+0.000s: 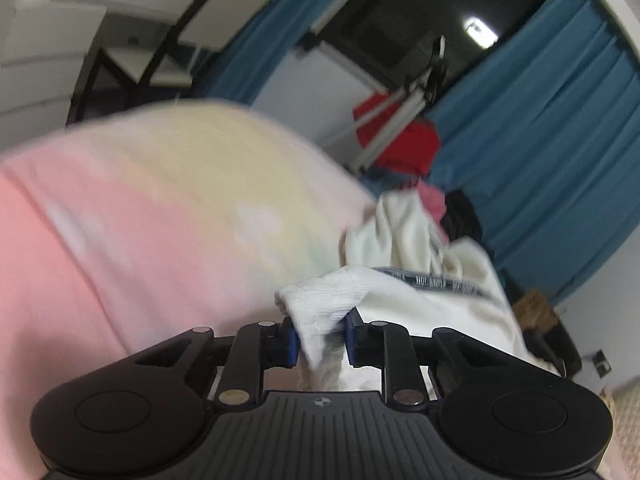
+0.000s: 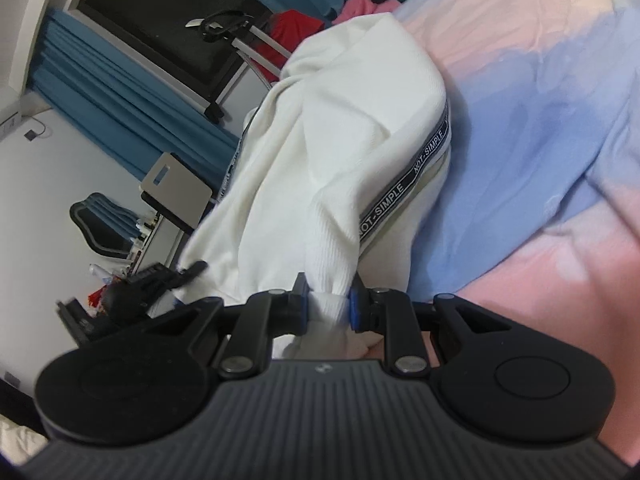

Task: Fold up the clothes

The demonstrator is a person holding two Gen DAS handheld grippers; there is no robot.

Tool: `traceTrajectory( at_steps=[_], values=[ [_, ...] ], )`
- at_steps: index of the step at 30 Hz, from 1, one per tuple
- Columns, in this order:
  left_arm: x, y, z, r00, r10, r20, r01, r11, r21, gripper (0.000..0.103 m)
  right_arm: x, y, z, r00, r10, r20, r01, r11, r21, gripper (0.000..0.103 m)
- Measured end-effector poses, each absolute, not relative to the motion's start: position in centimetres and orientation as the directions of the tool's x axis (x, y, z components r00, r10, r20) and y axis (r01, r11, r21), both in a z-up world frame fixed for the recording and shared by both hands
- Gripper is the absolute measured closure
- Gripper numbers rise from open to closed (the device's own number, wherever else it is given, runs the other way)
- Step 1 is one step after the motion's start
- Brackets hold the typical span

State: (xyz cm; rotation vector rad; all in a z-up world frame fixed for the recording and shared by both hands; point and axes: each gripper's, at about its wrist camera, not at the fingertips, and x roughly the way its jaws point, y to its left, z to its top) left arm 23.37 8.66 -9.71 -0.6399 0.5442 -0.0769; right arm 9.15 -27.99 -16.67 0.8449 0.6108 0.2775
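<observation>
- The left claw (image 1: 320,340) is pinching a ribbed edge of the white sweatshirt (image 1: 420,300).
- The right claw (image 2: 329,304) is gripping its cuff above the pastel bedsheet (image 2: 540,140).

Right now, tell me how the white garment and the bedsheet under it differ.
The white garment is plain cream-white with a black "NOT-SIMPLE" tape stripe; the bedsheet is pastel pink, blue and yellow. The garment is lifted and bunched, pinched by the left gripper and the right gripper; the bedsheet lies spread flat. Both are soft fabric.
</observation>
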Motion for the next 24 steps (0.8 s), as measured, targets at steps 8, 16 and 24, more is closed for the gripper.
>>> traceTrajectory(
  at_steps=[8, 16, 24],
  values=[
    [24.9, 18.2, -1.9, 0.909, -0.133, -0.395, -0.098, 0.853, -0.513, 0.085, 8.7, -20.1, -15.3, 0.763, 0.554, -0.333, -0.11, 0.62, 0.777, 0.081],
    [30.3, 29.6, 1.2, 0.867, 0.08, -0.492, -0.247, 0.926, -0.286, 0.085, 15.0, -6.2, -15.8, 0.633, 0.736, -0.24, -0.228, 0.473, 0.851, 0.081],
    [35.3, 34.8, -3.9, 0.785, 0.159, -0.599, -0.332, 0.924, -0.189, 0.083, 19.9, -1.1, -18.8, 0.534, 0.783, -0.319, -0.252, 0.507, 0.824, 0.078]
  ],
)
